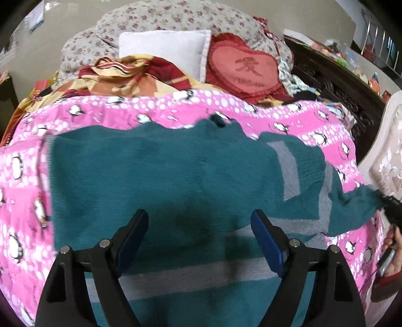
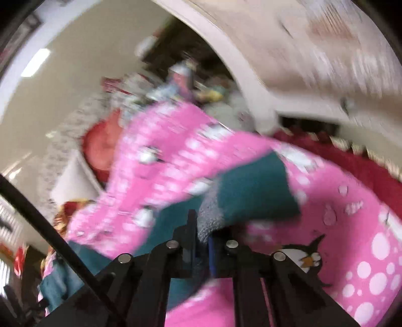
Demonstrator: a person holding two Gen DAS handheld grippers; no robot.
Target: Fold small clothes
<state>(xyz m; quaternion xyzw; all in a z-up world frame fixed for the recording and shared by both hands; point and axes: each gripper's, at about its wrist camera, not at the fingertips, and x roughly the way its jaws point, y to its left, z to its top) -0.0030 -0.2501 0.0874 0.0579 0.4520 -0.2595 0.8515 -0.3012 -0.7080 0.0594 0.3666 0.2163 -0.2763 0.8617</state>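
A teal sweater (image 1: pixel 150 171) with grey stripes lies spread flat on a pink penguin blanket (image 1: pixel 176 108). My left gripper (image 1: pixel 199 216) hovers over the sweater's lower body, open, with nothing between its blue pads. One sleeve (image 1: pixel 351 208) stretches to the right, where a dark gripper tip (image 1: pixel 390 201) holds its end. In the blurred right wrist view my right gripper (image 2: pixel 202 234) is shut on the teal and grey sleeve (image 2: pixel 251 191), which sticks out ahead of the fingers over the pink blanket (image 2: pixel 351 201).
Behind the blanket lie a red heart cushion (image 1: pixel 246 68), a white pillow (image 1: pixel 165 47), a floral quilt (image 1: pixel 176 15) and a crumpled red and yellow cloth (image 1: pixel 125 75). Dark carved furniture (image 1: pixel 334 83) and a cream padded board (image 1: pixel 387 156) stand to the right. A hand (image 1: pixel 394 241) shows at the right edge.
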